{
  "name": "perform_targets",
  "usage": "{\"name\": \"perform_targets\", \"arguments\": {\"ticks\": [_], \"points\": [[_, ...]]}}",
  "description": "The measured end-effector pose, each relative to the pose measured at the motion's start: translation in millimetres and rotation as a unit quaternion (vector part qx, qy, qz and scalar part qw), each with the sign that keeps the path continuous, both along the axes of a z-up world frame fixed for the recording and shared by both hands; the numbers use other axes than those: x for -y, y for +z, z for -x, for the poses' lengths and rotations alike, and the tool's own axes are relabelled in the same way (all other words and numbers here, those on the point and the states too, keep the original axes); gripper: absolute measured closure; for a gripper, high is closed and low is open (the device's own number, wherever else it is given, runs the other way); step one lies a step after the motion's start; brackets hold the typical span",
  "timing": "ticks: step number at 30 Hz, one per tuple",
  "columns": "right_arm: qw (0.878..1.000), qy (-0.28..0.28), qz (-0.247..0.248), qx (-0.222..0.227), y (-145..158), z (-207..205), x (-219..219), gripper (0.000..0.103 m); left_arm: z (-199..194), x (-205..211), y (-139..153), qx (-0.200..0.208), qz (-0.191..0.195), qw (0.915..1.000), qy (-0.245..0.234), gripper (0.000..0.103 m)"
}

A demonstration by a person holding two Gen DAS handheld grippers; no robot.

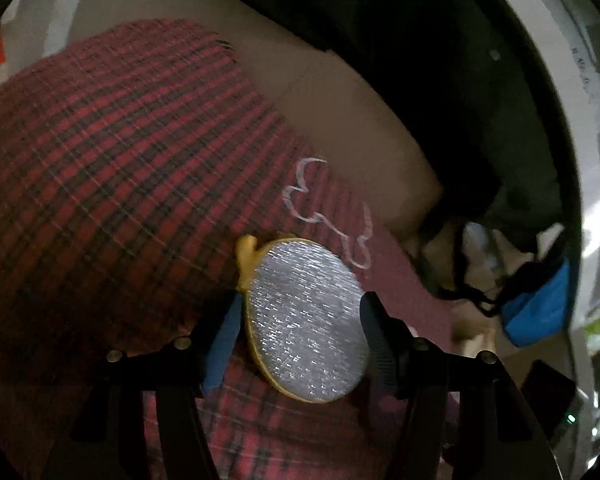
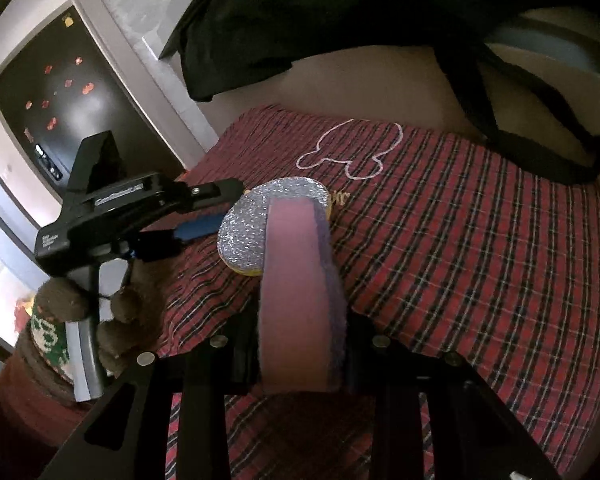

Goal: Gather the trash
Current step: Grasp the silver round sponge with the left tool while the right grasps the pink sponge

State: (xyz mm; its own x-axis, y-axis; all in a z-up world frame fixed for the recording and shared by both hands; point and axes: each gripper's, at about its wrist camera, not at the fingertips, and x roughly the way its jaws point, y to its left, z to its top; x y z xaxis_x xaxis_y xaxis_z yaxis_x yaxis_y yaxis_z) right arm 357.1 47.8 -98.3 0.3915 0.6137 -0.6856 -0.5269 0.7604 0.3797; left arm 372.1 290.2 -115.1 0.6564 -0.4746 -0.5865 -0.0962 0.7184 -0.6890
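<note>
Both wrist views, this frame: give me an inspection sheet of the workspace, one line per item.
Surface: red plaid cloth with a white outline drawing.
Job's things: round silver glittery pad with yellow rim; pink and purple sponge block.
Clutter: black fabric bag; blue pouch.
Grippers: left gripper straddles the pad, grip unclear; right gripper shut on the sponge block.
Cables: nothing seen.
Surroundings: dark panel with red magnets.
</note>
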Motion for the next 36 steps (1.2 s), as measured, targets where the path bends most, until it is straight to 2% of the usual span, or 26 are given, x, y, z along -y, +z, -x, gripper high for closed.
{"name": "perform_targets", "arguments": {"ticks": [3,6,8,11,15,25,28,29,30,36], "points": [[1.000,-0.004,0.002,0.003,1.0,2.8,4.5,0.074,3.5,11.8,7.7,0.017,0.011,0.9996,-0.018,0.042],[1.000,-0.008,0.002,0.005,2.7,8.4,12.6,0.074,4.3,19.6,13.7,0.023,0.001,0.9994,-0.025,0.043],[1.000,-0.012,0.002,0.005,3.0,11.0,17.3,0.074,1.7,23.4,14.9,0.021,0.008,0.9994,-0.027,0.044],[1.000,-0.017,-0.001,0.004,3.2,13.9,24.4,0.074,-0.8,26.5,14.6,0.016,0.020,0.9992,-0.029,0.051],[1.000,-0.029,0.000,0.004,3.4,16.2,38.2,0.074,-4.3,38.3,19.0,0.014,0.015,0.9990,-0.040,0.058],[0.998,-0.066,-0.021,-0.007,2.5,19.6,79.1,0.074,-5.5,83.1,36.7,0.029,0.006,0.9950,-0.095,0.064],[0.997,-0.071,-0.027,-0.010,0.7,22.3,88.4,0.074,-8.3,103.1,39.2,0.026,-0.018,0.9939,-0.106,0.065],[0.997,-0.072,-0.029,-0.011,0.3,23.3,91.2,0.074,-9.4,108.0,39.2,0.024,-0.028,0.9938,-0.105,0.073],[0.997,-0.075,-0.030,-0.010,0.6,23.9,92.5,0.074,-10.5,113.6,39.2,0.022,-0.044,0.9936,-0.102,0.089],[0.996,-0.084,-0.018,0.014,13.2,37.3,105.4,0.073,3.6,125.6,47.7,0.041,-0.099,0.9911,-0.079,0.090]]}}
